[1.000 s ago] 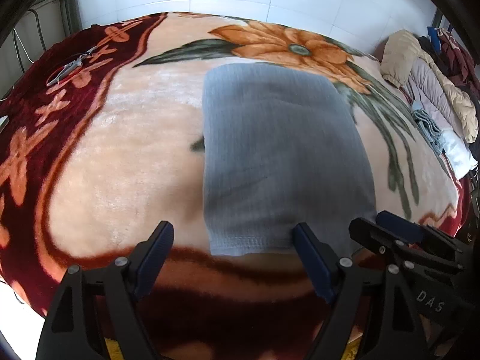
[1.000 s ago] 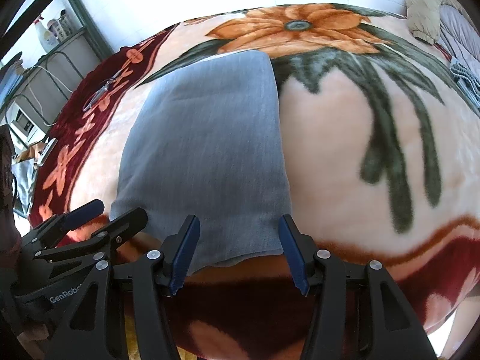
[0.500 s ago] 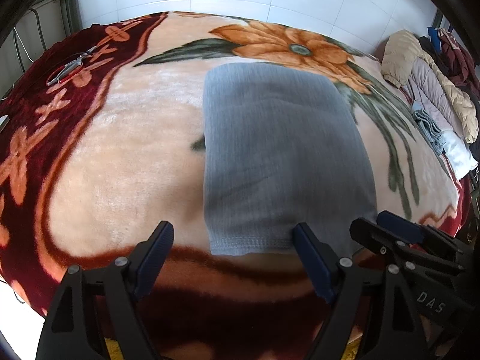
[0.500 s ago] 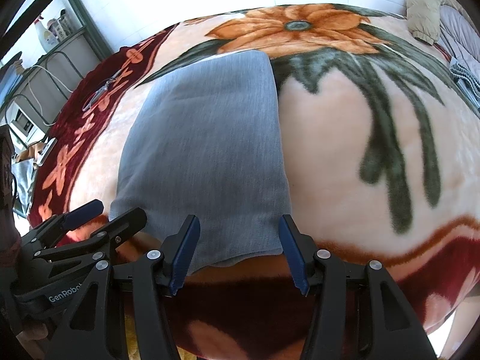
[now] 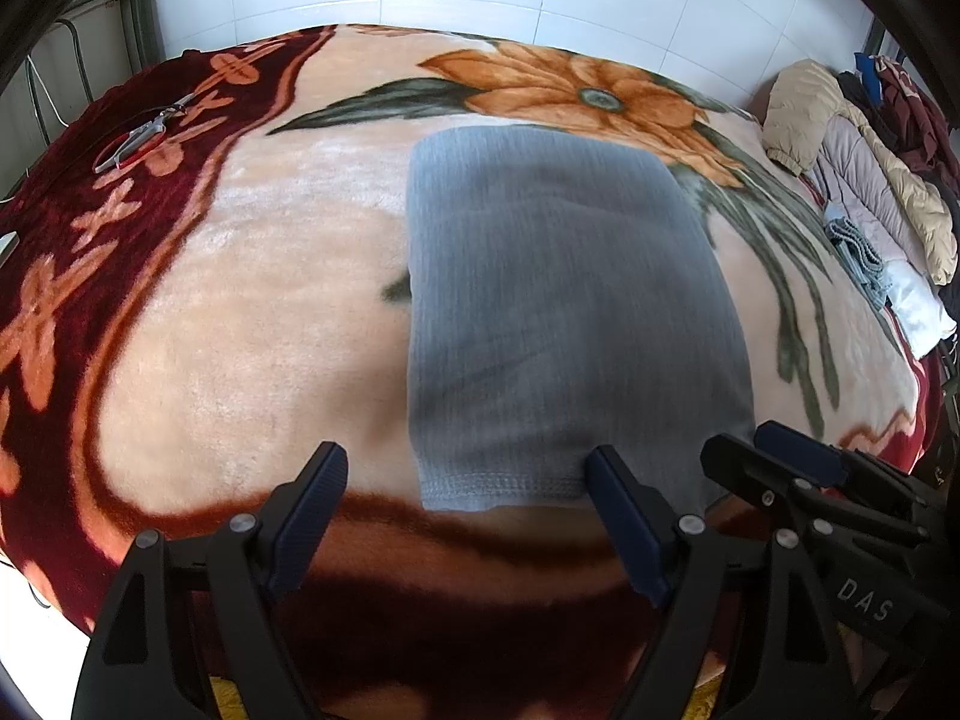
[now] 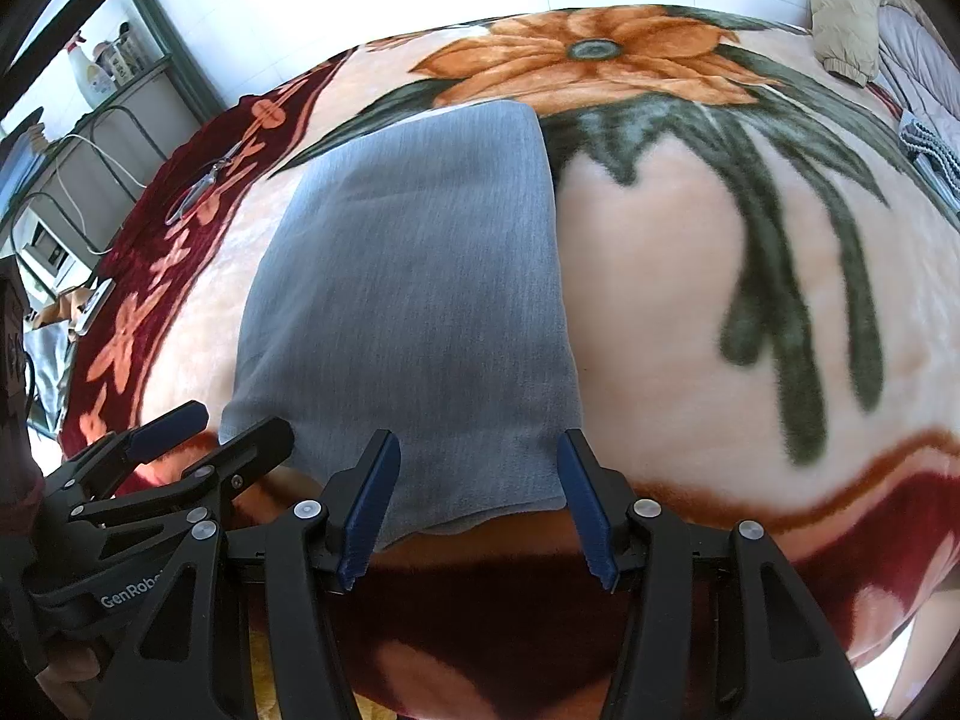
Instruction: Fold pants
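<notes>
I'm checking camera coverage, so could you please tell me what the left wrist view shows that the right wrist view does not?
Only the left wrist view shows the white folded cloth and dark clothes at the bed's right edge. Only the right wrist view shows the shelf with bottles and a phone on the blanket's left edge. Both show the folded grey pants on the floral blanket, the scissors, the beige jacket, and both open grippers, left and right.

Both grippers are black, with ribbed blue pads and silver screws. The right gripper bears white "DAS" behind its fingers; the left gripper reads "GenRobo".
</notes>
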Demonstrator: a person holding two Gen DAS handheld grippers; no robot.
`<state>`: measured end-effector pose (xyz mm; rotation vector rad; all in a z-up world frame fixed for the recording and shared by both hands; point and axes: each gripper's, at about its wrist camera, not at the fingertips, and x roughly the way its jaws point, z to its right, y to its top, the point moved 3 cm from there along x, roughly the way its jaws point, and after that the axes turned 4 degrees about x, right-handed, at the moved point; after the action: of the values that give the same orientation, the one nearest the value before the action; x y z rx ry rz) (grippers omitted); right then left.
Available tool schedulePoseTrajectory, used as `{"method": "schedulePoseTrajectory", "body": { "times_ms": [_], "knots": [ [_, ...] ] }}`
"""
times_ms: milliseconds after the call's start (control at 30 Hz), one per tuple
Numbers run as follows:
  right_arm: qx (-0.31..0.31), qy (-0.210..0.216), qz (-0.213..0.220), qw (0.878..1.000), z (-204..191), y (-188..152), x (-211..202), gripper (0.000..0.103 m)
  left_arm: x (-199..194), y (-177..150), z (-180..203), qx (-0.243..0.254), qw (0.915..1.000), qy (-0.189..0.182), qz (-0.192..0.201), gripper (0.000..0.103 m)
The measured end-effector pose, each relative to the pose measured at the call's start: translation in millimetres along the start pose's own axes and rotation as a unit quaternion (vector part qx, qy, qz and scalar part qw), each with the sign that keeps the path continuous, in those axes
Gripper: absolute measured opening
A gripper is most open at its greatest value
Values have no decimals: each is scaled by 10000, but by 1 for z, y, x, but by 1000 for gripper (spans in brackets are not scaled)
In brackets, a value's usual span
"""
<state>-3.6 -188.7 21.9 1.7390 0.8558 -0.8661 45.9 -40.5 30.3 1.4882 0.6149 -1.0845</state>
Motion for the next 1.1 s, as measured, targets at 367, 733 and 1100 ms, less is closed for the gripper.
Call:
{"method": "schedulePoseTrajectory", "body": {
  "times_ms": [367, 733, 1100],
  "knots": [
    [35, 35, 9, 10000, 0, 0, -1, 55, 0, 0, 1, -5, 10000, 16, 3, 85],
    [125, 71, 16, 9999, -2, 0, -1, 55, 0, 0, 0, 6, 10000, 23, 6, 85],
    [115, 59, 22, 9999, -3, -1, 0, 55, 0, 0, -2, 14, 10000, 26, 0, 85]
  ]
}}
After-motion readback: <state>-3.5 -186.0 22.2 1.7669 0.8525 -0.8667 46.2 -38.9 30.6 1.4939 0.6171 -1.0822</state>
